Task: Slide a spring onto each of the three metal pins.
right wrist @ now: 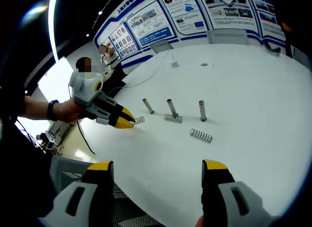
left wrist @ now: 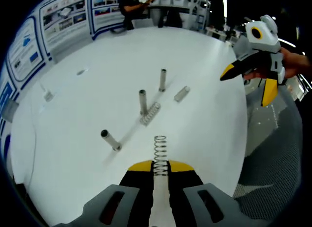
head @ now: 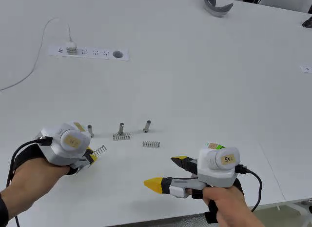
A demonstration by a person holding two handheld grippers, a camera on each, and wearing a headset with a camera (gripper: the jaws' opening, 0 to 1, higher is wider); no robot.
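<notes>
Metal spring, judged light and bendy, is pinched end-on by the left gripper; right gripper is spread wide

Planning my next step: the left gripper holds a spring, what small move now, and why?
Probably move the left gripper so its spring lines up over the nearest pin: that pin is bare and closest to the jaws.
</notes>
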